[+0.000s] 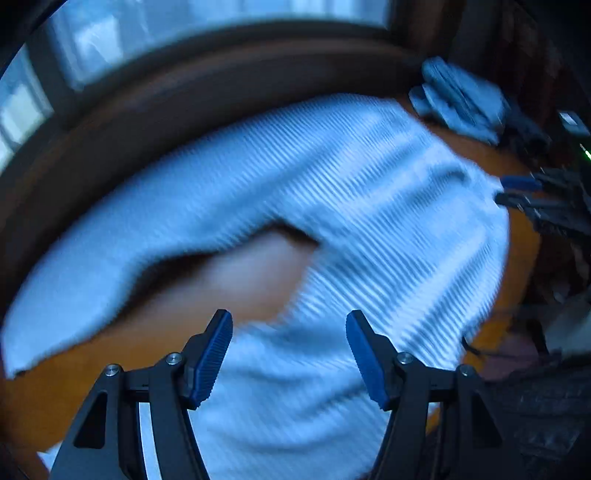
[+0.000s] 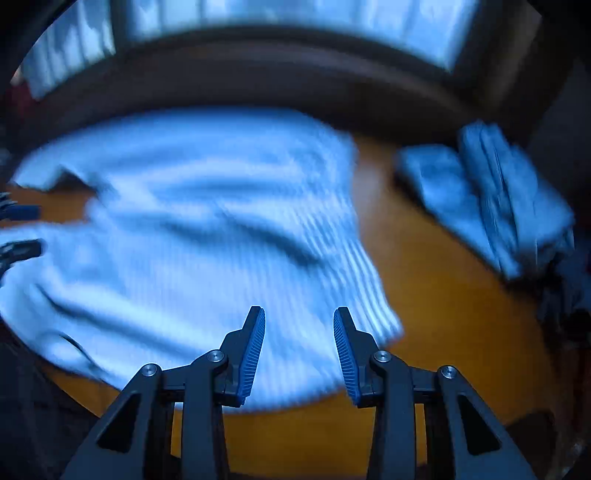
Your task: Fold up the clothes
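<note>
Counts, both views blurred by motion:

Grippers: 2. Left gripper point(image 1: 289, 325), right gripper point(image 2: 299, 321). Each has 2 blue ribbed pads point(image 1: 212, 360), so 4 pads total. The other gripper's tips show at the frame edge in each view, same 2 units, not extra.

Unfolded clothes: 1 white ribbed sweater point(image 1: 351, 192), spread on the tabletop; also in right wrist view point(image 2: 192, 229).

Folded clothes: 1 stack of folded garments point(image 2: 491, 199), pale blue-grey; no. of pieces inside can't be told, too blurred. Same stack in left view point(image 1: 461, 99).

Tables: 1 wooden table point(image 2: 443, 302).

Windows: at least 1 window point(image 2: 258, 14) behind the table; pane count unclear.
</note>
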Motion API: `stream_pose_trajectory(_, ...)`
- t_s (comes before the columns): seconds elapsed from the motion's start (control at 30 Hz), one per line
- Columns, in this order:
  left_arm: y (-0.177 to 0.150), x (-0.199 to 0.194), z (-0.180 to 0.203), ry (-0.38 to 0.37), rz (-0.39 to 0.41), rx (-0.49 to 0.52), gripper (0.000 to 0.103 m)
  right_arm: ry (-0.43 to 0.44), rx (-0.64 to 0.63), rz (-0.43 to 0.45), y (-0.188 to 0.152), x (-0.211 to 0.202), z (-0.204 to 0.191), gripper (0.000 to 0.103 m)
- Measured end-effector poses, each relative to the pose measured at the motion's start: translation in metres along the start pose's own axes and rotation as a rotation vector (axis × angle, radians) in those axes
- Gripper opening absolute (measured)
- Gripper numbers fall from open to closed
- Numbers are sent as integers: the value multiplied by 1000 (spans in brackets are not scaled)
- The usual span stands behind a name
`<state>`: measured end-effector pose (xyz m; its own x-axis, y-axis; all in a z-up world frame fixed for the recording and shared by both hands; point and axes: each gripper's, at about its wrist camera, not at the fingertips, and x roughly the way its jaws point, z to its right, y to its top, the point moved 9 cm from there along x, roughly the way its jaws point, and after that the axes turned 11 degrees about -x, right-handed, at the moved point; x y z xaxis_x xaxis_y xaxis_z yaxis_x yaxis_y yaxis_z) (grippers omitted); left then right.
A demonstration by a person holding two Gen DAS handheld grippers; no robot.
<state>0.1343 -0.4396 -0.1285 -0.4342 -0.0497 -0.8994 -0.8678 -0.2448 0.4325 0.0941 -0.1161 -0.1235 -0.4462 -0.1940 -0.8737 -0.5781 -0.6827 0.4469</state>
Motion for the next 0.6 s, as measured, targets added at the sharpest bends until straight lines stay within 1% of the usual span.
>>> stream_pose_trajectory(0.03,3,-7,-13,28,22,-10,62,24,1,45,14,-6,-12,38)
stream_pose_trajectory(0.07,5,-10,-39,70,44,-17,62,63,5,84,26,-10,-24,38)
stream_pose_trajectory(0.1,16,-8,-60,118,62,-27,62,132,10,121,45,-7,-47,38)
stream_pose_trajectory(0.13,32,0,-74,153,71,-43,62,169,10,136,58,1,-61,38)
stream_pose_trajectory(0.2,51,19,-100,223,77,-88,62,221,1,154,84,23,-91,38)
stream_pose_trajectory(0.23,58,29,-113,254,73,-113,62,228,0,156,92,32,-103,38)
stream_pose_trajectory(0.27,63,39,-122,269,61,-139,62,235,11,152,101,46,-114,38)
stream_pose_trajectory(0.33,70,56,-137,274,35,-190,62,263,54,137,113,65,-127,38)
stream_pose_trajectory(0.4,70,66,-149,298,16,-210,62,306,105,104,111,83,-136,38)
stream_pose_trajectory(0.43,69,70,-154,314,7,-214,62,313,108,90,106,90,-139,38)
stream_pose_trajectory(0.47,68,74,-159,330,-1,-217,62,312,99,80,101,90,-143,38)
stream_pose_trajectory(0.5,65,76,-163,340,-8,-223,62,297,69,90,95,87,-146,38)
stream_pose_trajectory(0.53,62,78,-165,342,-14,-232,62,289,40,90,91,84,-148,38)
stream_pose_trajectory(0.57,58,79,-168,344,-21,-241,64,287,12,86,86,82,-150,38)
stream_pose_trajectory(0.6,55,80,-170,340,-23,-252,64,285,-15,82,82,80,-152,38)
